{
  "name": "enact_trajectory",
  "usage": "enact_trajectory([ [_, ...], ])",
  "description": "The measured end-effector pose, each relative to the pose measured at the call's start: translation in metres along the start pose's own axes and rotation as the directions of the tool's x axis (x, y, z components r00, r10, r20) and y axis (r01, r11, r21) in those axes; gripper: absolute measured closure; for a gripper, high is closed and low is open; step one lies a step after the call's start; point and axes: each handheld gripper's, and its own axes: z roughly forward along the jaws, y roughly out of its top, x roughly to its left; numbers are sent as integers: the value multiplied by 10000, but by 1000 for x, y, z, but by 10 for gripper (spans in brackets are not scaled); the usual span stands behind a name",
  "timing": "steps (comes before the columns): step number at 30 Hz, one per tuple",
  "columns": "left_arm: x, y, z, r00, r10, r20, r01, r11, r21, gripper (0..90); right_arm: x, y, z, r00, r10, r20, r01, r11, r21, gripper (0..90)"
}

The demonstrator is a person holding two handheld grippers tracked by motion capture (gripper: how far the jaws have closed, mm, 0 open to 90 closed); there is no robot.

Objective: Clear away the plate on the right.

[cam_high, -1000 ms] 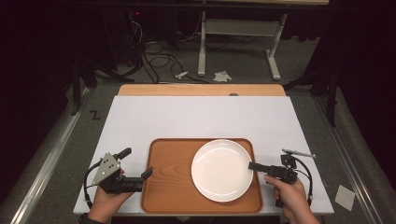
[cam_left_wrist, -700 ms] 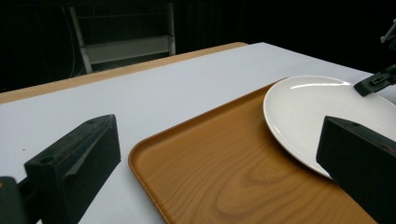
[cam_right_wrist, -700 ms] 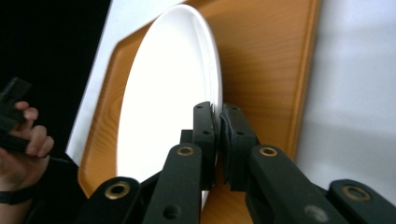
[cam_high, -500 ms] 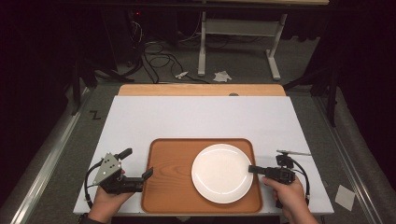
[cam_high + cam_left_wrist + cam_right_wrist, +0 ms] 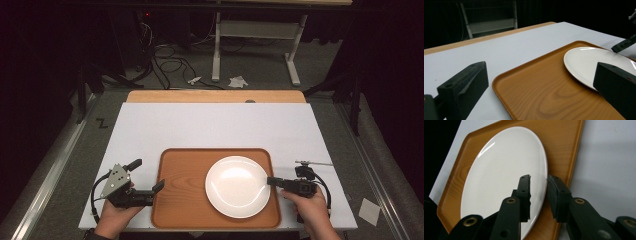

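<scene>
White table: my right gripper (image 5: 538, 185) has advanced — jaws now straddle the plate (image 5: 238, 186) rim, unclamped; left gripper (image 5: 145, 192) apart — grasp imminent.

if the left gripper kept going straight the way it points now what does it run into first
Probably the wooden tray: the left gripper, jaws open, points at its near left edge. Height is unclear, so it might clear the rim.

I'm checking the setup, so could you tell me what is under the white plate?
The plate rests on a wooden tray, towards its right side. The tray surface directly beneath the plate is covered, so anything there cannot be seen.
</scene>
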Motion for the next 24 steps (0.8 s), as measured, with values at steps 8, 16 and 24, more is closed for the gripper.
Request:
enact_trajectory([
  [8, 0, -1, -1, 10000, 4, -5, -4, 10000, 9, 6, 4, 2, -5, 9987, -489, 111, 493, 9979, -416, 683],
  [16, -1, -2, -3, 9999, -125, -56, 125, 9999, 0, 7, 6, 5, -14, 9948, -1021, 41, 1018, 9870, -1243, 588],
  [24, -6, 1, 3, 9998, -101, -195, 105, 9997, 214, 6, 6, 11, -25, 9701, -2324, 698, 2418, 9502, -1964, 442],
])
